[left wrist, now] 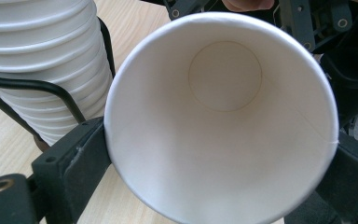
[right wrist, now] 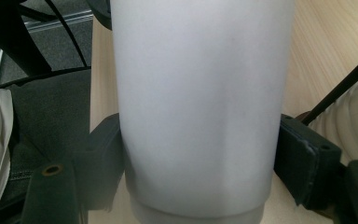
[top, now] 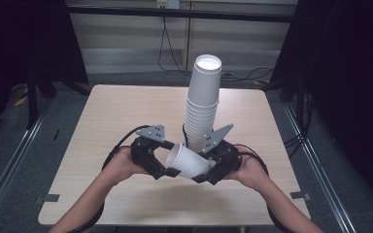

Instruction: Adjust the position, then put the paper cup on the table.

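Note:
A single white paper cup [top: 189, 161] lies on its side above the front of the wooden table [top: 102, 121], held between both grippers. My left gripper [top: 169, 164] has its jaws against opposite sides of the cup's rim; in the left gripper view the open mouth [left wrist: 223, 140] faces the camera. My right gripper [top: 205, 167] is shut on the cup's narrow base end, and the cup wall [right wrist: 200, 116] rises between its two black jaws. A tall stack of white paper cups [top: 201, 111] stands upright just behind the grippers.
A black cable [left wrist: 37, 86] curves past the foot of the stack [left wrist: 42, 60]. The stack's ribbed side [right wrist: 354, 121] sits close at the right in the right gripper view. Dark floor and metal rails [top: 9, 165] flank the table. The table's front edge [top: 175, 221] is near the person's forearms.

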Demonstrator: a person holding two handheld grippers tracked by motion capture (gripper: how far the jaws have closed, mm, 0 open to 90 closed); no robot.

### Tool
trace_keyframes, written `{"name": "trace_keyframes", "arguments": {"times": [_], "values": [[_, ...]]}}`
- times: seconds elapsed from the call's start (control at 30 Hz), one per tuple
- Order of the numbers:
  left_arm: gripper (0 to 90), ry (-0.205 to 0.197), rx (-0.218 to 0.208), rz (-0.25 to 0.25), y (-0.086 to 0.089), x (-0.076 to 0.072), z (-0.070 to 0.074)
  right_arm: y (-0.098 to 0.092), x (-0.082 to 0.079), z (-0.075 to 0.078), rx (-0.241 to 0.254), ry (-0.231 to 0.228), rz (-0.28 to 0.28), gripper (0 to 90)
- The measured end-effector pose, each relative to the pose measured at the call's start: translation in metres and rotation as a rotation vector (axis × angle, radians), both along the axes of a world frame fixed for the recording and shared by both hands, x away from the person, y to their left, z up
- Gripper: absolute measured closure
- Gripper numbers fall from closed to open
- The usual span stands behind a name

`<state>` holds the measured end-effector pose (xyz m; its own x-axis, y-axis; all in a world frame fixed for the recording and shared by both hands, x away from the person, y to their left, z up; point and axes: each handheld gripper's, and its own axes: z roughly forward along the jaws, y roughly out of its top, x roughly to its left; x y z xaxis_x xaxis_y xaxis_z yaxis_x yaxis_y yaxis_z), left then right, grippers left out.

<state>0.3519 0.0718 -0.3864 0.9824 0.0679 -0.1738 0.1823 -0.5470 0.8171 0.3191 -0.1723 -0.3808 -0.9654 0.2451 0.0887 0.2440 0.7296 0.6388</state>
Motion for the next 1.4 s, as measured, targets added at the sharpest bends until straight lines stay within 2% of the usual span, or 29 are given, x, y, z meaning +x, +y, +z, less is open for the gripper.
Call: {"name": "trace_keyframes", "arguments": {"times": [0.07, 0.3, 0.5, 0.63, 0.77, 0.83, 0.97, 1.1, 1.23, 1.27, 1.3, 1.4], "values": [[6.8, -0.014, -0.002, 0.0, 0.0, 0.0, 0.002, 0.0, 0.0, 0.0, 0.0, 0.001, -0.005, 24.4], [8.3, -0.035, 0.037, -0.008, -0.003, -0.002, 0.005, 0.001, -0.001, -0.002, -0.01, -0.01, -0.002, 24.5], [11.2, -0.025, 0.059, -0.008, -0.001, -0.002, 0.008, 0.0, -0.001, -0.004, -0.004, -0.012, -0.001, 24.6], [12.1, -0.011, 0.064, -0.003, 0.0, -0.002, 0.011, -0.001, -0.001, -0.007, 0.022, -0.021, 0.0, 24.5], [13.0, -0.013, 0.073, 0.0, 0.0, -0.002, 0.013, -0.002, -0.001, -0.009, 0.04, -0.034, 0.003, 24.2], [13.1, -0.01, 0.089, 0.005, 0.002, -0.001, 0.016, -0.001, -0.001, -0.009, 0.052, -0.039, -0.002, 23.7], [13.1, -0.011, 0.106, 0.009, 0.004, 0.0, 0.018, -0.003, -0.001, -0.009, 0.079, -0.054, -0.029, 18.1], [12.8, -0.036, 0.147, 0.019, 0.007, 0.001, 0.019, -0.007, 0.0, -0.012, 0.073, -0.062, -0.065, 14.1], [12.7, -0.042, 0.209, 0.046, 0.01, 0.001, 0.018, -0.016, -0.001, -0.02, 0.072, -0.053, -0.12, 13.0], [12.6, -0.042, 0.209, 0.046, 0.01, 0.001, 0.018, -0.016, -0.001, -0.02, 0.072, -0.053, -0.12, 13.0], [12.6, -0.059, 0.246, 0.049, 0.012, 0.001, 0.018, -0.021, -0.001, -0.025, 0.067, -0.065, -0.162, 14.1], [12.5, -0.058, 0.28, 0.055, 0.014, 0.002, 0.017, -0.029, -0.001, -0.032, 0.043, -0.077, -0.194, 14.2]]}}
